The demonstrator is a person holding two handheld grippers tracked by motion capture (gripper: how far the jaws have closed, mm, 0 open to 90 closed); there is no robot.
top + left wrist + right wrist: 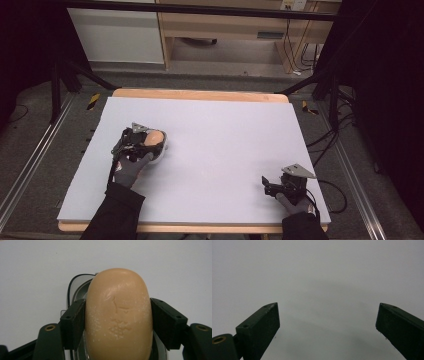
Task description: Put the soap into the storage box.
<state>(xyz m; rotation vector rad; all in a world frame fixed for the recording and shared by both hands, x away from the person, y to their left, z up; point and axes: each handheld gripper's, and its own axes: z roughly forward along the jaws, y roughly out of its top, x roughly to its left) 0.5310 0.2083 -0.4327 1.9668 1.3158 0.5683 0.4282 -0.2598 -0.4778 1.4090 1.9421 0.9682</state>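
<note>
Our left gripper (pixel 117 322) squeezes the bar of soap (pixel 118 315) just above the soap dish (pixel 77 287). Our right gripper (pixel 328 327), far from the dish, is wide open and empty. Soap is slippery; it could pop out.

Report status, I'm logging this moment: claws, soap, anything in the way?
Left claw clamped on the soap bar, over a soap dish. Right claw open, empty, resting near the table's right edge. Nothing in the way.

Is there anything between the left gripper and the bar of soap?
No. The left gripper has its pads pressed on both sides of the soap, directly above a clear dish.
</note>
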